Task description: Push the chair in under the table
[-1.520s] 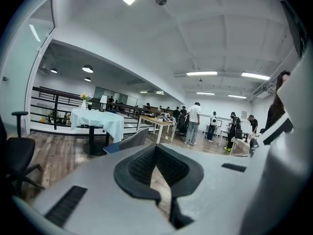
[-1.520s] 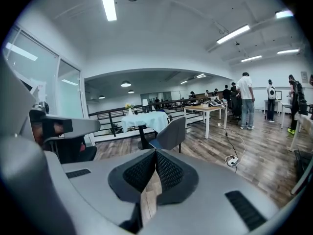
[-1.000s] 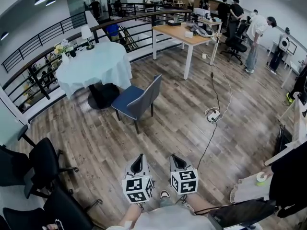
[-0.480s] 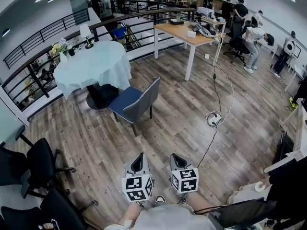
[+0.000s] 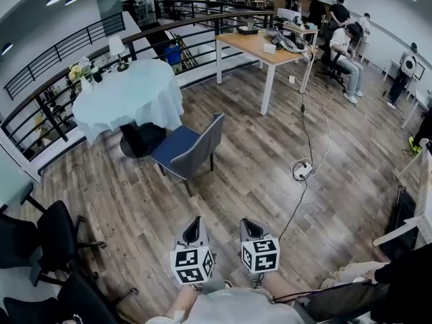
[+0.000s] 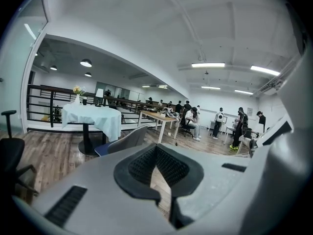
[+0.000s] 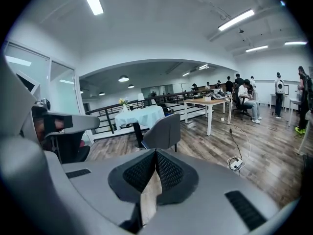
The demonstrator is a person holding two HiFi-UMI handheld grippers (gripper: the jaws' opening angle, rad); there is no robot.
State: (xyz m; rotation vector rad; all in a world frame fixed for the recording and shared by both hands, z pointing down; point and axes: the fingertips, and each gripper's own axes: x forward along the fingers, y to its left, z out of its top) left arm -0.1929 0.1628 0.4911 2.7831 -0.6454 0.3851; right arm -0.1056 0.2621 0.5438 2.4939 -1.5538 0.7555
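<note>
Holding the left tool (image 5: 196,221) and the right tool (image 5: 246,223) side by side in front of me, both pressed together with nothing between them, I am well apart from the chair (image 5: 186,151). It stands on the wood floor (image 5: 236,181) just beside the round table (image 5: 131,100), its blue seat towards the table and its grey back towards me, set at an angle and not yet tucked under. I judge the main risk to be that angle: a push on one side of the curved back would swing the chair round rather than send it straight in. My closed tips are narrow and could slide off the backrest if I press too high or off-centre. The front legs may catch on the dark pedestal base (image 5: 138,140), and a hard shove would then jolt the table, where a lamp (image 5: 117,48) and a vase of flowers (image 5: 82,76) could topple. The hanging tablecloth (image 5: 165,110) could snag on the seat and drag. To my right a cable (image 5: 295,204) and power strip (image 5: 302,171) lie where I could trip.
</note>
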